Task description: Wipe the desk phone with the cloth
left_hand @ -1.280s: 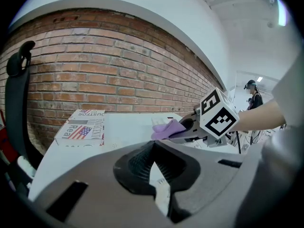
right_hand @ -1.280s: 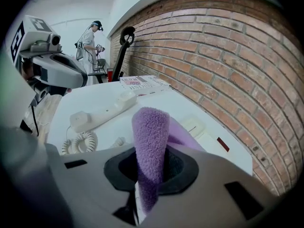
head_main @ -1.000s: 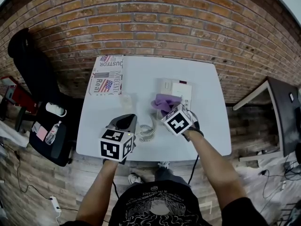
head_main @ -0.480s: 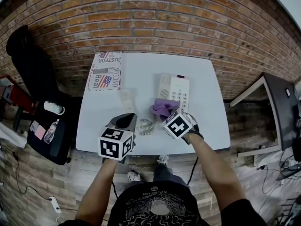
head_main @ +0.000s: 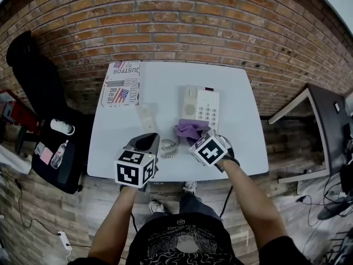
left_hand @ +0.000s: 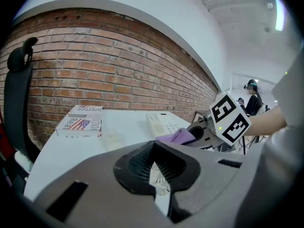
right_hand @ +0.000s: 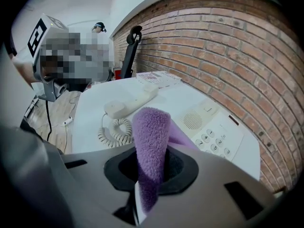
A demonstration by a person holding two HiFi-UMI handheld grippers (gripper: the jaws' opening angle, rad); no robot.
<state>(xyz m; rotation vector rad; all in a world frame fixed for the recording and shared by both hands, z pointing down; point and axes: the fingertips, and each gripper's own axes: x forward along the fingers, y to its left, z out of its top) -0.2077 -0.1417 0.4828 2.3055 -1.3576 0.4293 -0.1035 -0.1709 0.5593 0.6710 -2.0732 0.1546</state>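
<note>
The desk phone (head_main: 201,105) sits on the table (head_main: 165,81) toward its far edge. Its handset (head_main: 146,116) lies off the cradle to the left, and the coiled cord (head_main: 170,148) lies by the near edge. The purple cloth (right_hand: 151,141) is at the phone's near end, pinched in the right gripper (right_hand: 148,175). The left gripper (left_hand: 156,175) is pressed together on nothing over the near edge. A printed box (head_main: 122,84) lies at the far left corner.

This looks like an office. A cream push-button desk phone (head_main: 201,105) sits on a white rectangular table (head_main: 165,84), with a black office chair (head_main: 34,76) beside a red brick wall (head_main: 182,21).
</note>
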